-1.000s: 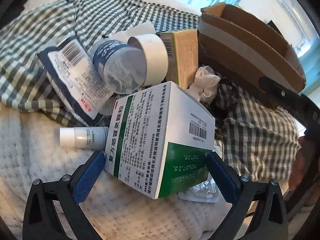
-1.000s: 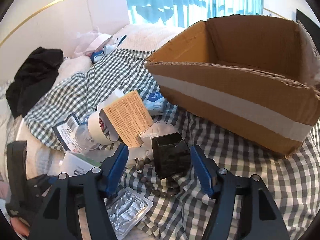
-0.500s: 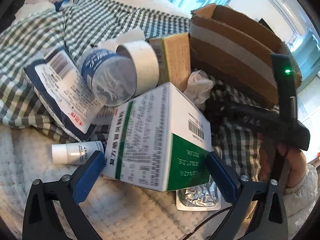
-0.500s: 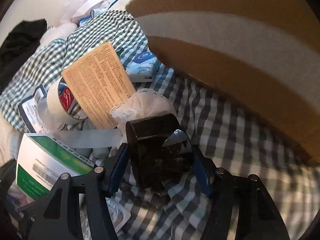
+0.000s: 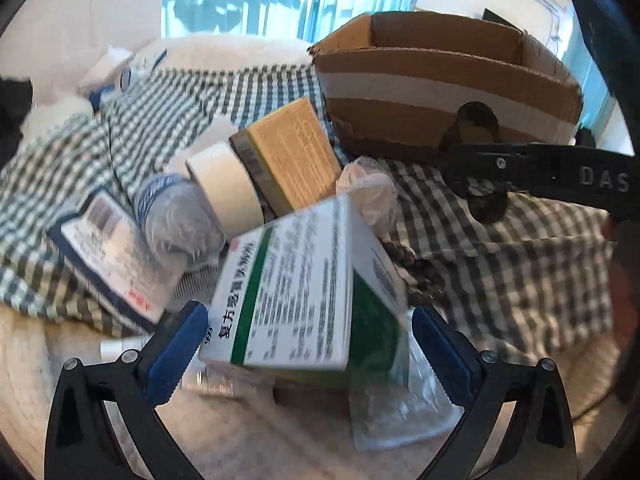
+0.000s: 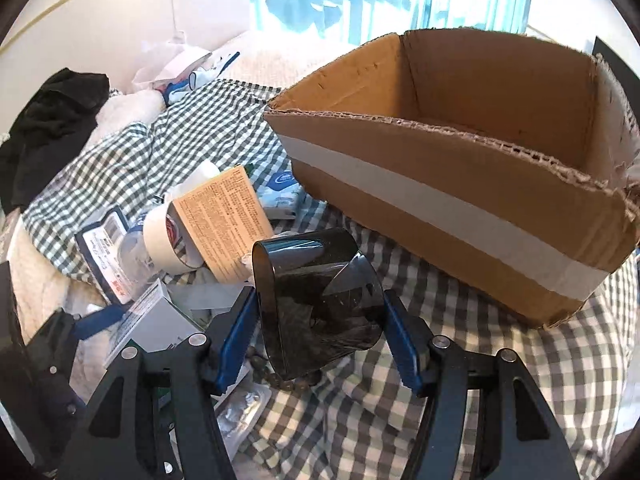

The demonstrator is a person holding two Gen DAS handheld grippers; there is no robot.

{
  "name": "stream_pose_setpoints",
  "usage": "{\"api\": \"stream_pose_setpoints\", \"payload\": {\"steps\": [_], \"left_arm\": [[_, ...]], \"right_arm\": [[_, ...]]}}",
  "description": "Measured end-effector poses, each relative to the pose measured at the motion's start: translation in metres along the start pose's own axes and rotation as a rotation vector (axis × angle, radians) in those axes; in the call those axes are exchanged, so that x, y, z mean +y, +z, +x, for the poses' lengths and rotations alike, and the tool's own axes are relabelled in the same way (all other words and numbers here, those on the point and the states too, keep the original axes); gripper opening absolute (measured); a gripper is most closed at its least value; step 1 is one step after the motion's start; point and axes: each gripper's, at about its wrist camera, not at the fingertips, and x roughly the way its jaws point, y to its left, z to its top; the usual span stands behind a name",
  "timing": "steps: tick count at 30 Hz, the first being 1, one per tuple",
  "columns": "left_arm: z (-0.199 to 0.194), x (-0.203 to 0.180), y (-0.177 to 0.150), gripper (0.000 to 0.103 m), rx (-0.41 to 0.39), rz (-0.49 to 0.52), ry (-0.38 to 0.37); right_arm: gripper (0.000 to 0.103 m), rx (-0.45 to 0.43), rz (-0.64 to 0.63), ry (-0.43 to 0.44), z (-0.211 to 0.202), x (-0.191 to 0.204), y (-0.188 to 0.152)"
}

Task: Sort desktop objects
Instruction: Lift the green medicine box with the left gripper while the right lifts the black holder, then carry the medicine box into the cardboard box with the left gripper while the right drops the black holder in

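My left gripper point(image 5: 308, 344) is shut on a white and green medicine box point(image 5: 296, 292) and holds it raised above the bedding. My right gripper point(image 6: 316, 320) is shut on a dark glossy container point(image 6: 316, 300) and holds it lifted in front of an open cardboard box point(image 6: 460, 216), which also shows in the left wrist view point(image 5: 440, 92). A pile lies to the left: a tan medicine box point(image 6: 224, 220), a tape roll point(image 6: 160, 236), a clear bottle point(image 5: 176, 224) and a white and blue pouch point(image 5: 108, 248).
A green checked cloth point(image 6: 440, 400) covers the bed under the cardboard box. A blister pack point(image 5: 396, 400) and a small white tube point(image 5: 120, 346) lie under the left gripper. A bead string point(image 5: 412, 268) lies on the cloth. Black clothing point(image 6: 52, 120) sits far left.
My right gripper has risen and pulled back with the dark container, so the cardboard box's open top shows again. My left gripper has lifted and tilted the medicine box.
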Motion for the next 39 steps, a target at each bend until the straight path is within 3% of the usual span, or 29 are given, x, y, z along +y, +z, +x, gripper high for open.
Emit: {"api": "stream_pose_setpoints", "payload": {"steps": [5, 7, 10, 12, 15, 16, 20, 22, 26, 33, 39], "left_arm": [[-0.012, 0.003, 0.004, 0.095, -0.046, -0.02, -0.037], [-0.014, 0.009, 0.004, 0.099, -0.025, -0.034, -0.044], [-0.005, 0.028, -0.003, 0.103, -0.002, -0.119, 0.016], [-0.003, 0.042, -0.009, 0.103, -0.047, -0.208, -0.054], [0.021, 0.059, -0.013, 0.103, 0.042, -0.312, -0.228], [0.024, 0.061, -0.014, 0.103, 0.052, -0.335, -0.249], [0.023, 0.049, -0.012, 0.103, 0.063, -0.261, -0.242], [0.017, 0.031, -0.013, 0.084, 0.048, -0.161, -0.227], [-0.006, 0.005, -0.013, 0.082, -0.036, -0.043, -0.162], [-0.046, 0.015, -0.002, 0.081, -0.153, -0.155, -0.159], [-0.07, 0.003, 0.039, 0.081, -0.261, -0.124, -0.165]], "right_arm": [[0.061, -0.027, -0.003, 0.013, -0.008, 0.0, 0.004], [0.061, -0.038, 0.006, 0.017, -0.012, -0.001, 0.003], [0.062, -0.047, 0.021, 0.02, -0.015, -0.004, 0.002], [0.062, -0.048, 0.026, 0.023, -0.014, -0.003, 0.004], [0.062, -0.05, 0.036, 0.023, -0.015, -0.005, 0.004], [0.062, -0.052, 0.04, 0.025, -0.016, -0.006, 0.004], [0.062, -0.066, 0.048, 0.032, -0.02, -0.009, 0.004], [0.062, -0.075, 0.048, 0.033, -0.023, -0.009, 0.003], [0.062, -0.134, 0.068, 0.04, -0.037, -0.013, 0.003], [0.061, -0.28, 0.13, 0.08, -0.071, -0.025, 0.008], [0.061, -0.376, 0.165, 0.093, -0.09, -0.042, 0.03]]}}
